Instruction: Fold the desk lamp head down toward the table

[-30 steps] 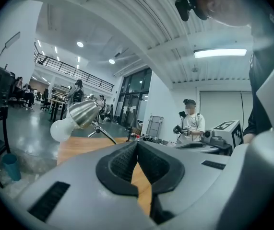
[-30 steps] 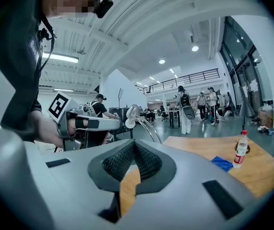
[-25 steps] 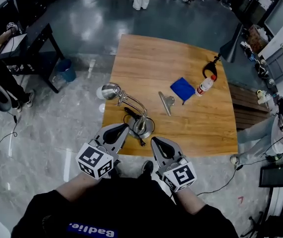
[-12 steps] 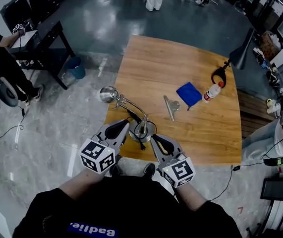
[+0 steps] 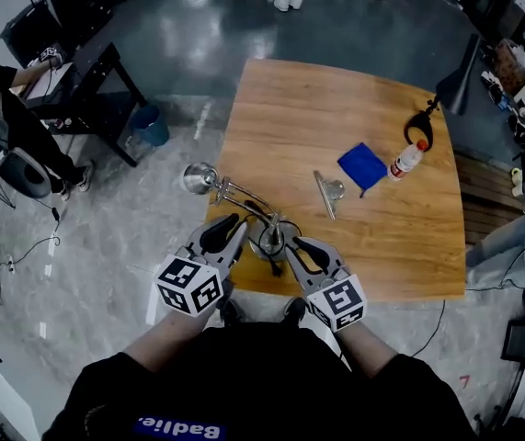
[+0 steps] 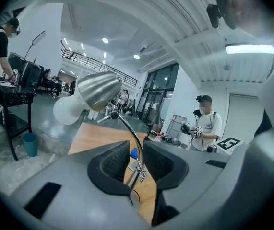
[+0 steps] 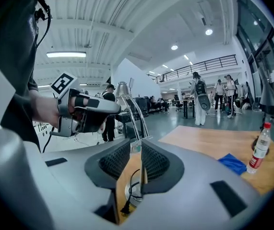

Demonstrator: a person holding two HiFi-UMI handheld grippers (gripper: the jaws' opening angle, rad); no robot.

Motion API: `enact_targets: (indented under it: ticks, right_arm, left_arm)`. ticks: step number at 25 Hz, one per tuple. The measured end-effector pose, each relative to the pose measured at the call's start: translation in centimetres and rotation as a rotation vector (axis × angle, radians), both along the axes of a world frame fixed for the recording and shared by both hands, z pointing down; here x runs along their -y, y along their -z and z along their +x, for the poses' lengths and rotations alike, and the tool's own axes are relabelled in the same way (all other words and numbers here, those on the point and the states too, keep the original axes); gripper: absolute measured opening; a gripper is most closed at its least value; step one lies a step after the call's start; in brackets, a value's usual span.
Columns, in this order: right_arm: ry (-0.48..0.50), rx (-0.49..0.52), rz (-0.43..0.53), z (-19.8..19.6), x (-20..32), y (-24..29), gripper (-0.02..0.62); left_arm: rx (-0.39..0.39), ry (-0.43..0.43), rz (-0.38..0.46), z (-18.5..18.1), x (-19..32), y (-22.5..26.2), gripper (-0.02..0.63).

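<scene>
A silver desk lamp stands on the wooden table [image 5: 336,108] near its front edge. Its round base [image 5: 269,243] has a curved arm that rises left to the lamp head [image 5: 198,178], which overhangs the table's left edge. My left gripper [image 5: 234,231] is just left of the base and my right gripper [image 5: 301,244] just right of it. Both have just been opening. In the left gripper view the lamp head [image 6: 98,89] and bulb sit high, and the arm shows through the left gripper's [image 6: 136,150] gap, untouched. The right gripper [image 7: 136,152] frames the stem [image 7: 136,114] the same way.
A metal clip [image 5: 328,191], a blue cloth [image 5: 363,165] and a small bottle [image 5: 407,161] lie further back on the right. A black lamp [image 5: 455,81] stands at the far right corner. The lamp's black cord [image 5: 248,211] trails by the base. People stand around the room.
Both grippers have moved forward and down to either side of the lamp base. Their jaws, shut before, now stand slightly apart.
</scene>
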State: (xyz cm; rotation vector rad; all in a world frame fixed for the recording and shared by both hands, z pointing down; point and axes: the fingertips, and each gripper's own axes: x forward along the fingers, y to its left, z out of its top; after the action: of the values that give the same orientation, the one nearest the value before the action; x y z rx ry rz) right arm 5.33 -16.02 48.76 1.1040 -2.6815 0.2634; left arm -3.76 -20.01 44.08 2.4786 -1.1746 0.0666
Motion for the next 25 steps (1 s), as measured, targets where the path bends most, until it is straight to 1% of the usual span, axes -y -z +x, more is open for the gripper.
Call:
enact_targets:
  ticks: [4,11,13,19,25]
  right_arm:
    - [0.007,-0.037,-0.028,0.0,0.8,-1.7,0.081]
    - [0.022,-0.129,-0.04,-0.4,2.9,-4.8,0.114]
    - [0.035,-0.141,-0.029,-0.9,3.5,-5.5,0.115]
    - [0.075,-0.225,0.017,-2.0,4.7,-7.1,0.117]
    - [0.097,-0.253,0.043,-3.0,5.5,-7.8,0.116]
  left_arm:
    - [-0.029,0.002,-0.009,0.2,0.6,0.4,0.091]
    - [-0.087,0.001,-0.045,1.1,1.8,0.8,0.098]
    - [-0.101,0.003,-0.055,1.2,2.1,1.0,0.098]
    - [-0.117,0.014,-0.077,1.3,3.0,0.8,0.098]
    - [-0.144,0.031,-0.092,1.4,3.7,0.7,0.098]
